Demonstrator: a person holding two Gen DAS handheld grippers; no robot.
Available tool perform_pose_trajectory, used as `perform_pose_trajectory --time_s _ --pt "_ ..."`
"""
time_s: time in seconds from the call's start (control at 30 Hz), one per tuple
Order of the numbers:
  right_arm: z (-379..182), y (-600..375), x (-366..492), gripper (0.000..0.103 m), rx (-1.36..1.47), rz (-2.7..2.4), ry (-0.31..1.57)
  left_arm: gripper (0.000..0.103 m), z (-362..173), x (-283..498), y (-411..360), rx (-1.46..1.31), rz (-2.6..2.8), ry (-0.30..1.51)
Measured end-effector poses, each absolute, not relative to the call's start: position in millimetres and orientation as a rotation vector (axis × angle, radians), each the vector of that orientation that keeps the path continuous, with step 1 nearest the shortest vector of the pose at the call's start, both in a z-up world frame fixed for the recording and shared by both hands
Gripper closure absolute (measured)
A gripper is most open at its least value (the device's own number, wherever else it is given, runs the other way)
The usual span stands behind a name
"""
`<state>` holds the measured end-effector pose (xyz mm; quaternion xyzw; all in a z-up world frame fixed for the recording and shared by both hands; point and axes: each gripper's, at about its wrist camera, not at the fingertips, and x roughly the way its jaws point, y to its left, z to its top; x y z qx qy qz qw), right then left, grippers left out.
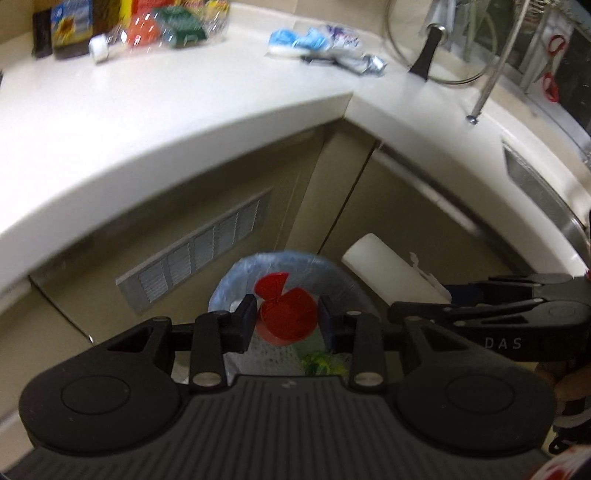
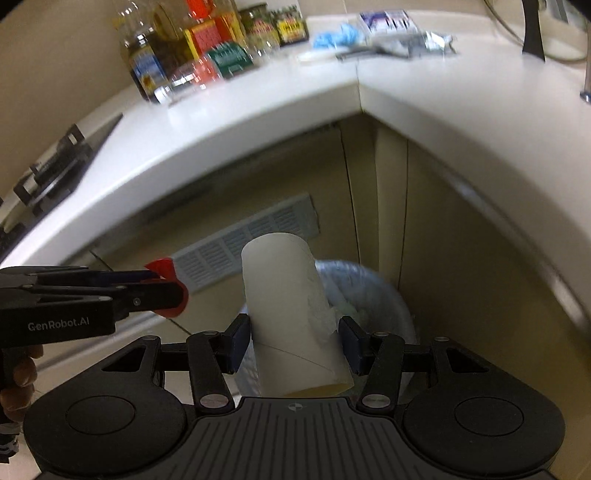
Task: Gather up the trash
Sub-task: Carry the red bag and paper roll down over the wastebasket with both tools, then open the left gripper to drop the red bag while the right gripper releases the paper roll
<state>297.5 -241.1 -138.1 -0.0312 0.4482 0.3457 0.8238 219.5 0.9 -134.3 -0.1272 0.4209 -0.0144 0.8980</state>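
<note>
- My left gripper [image 1: 287, 320] is clenched on a crumpled red plastic piece [image 1: 286, 312], low in the centre of the left wrist view, with the pads pressing on both its sides.
- My right gripper [image 2: 294, 345] grasps a nearly spent paper roll [image 2: 288, 314], standing roughly upright between the pads, low centre of the right wrist view; a torn scrap of paper clings to its right side.
- The trash bin [image 1: 236, 273], lined with a pale blue bag, sits on the floor in the cabinet corner, directly behind and below both held items in each view.
- I judge the step in hand to be carrying both pieces over the bin mouth to drop them.
- To do it well, I want each item squarely above the opening before I loosen the pads; the roll looks long, so I would tip it toward the bag's middle.
- The two grippers are close side by side, so I would let go one at a time to avoid a knock.
- More litter, blue gloves [image 2: 338, 35] and wrappers [image 1: 364, 62], lies on the counter [image 1: 184, 110] in the upper part of both frames.
</note>
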Motion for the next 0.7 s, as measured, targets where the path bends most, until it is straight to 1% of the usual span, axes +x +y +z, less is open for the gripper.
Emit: perform_pose_trajectory --time_s 0.4,0.7 --pt "-189.4 -266.0 315.1 0.050 -0.023 0.734 1.003 0.071 -196.2 238.7 -14.8 -0.294 0.039 0.952" --pt "-210.6 -267.7 324.5 0.050 -0.018 0.722 1.031 0.071 -234.0 252.5 -24.8 -0.299 0.057 0.986"
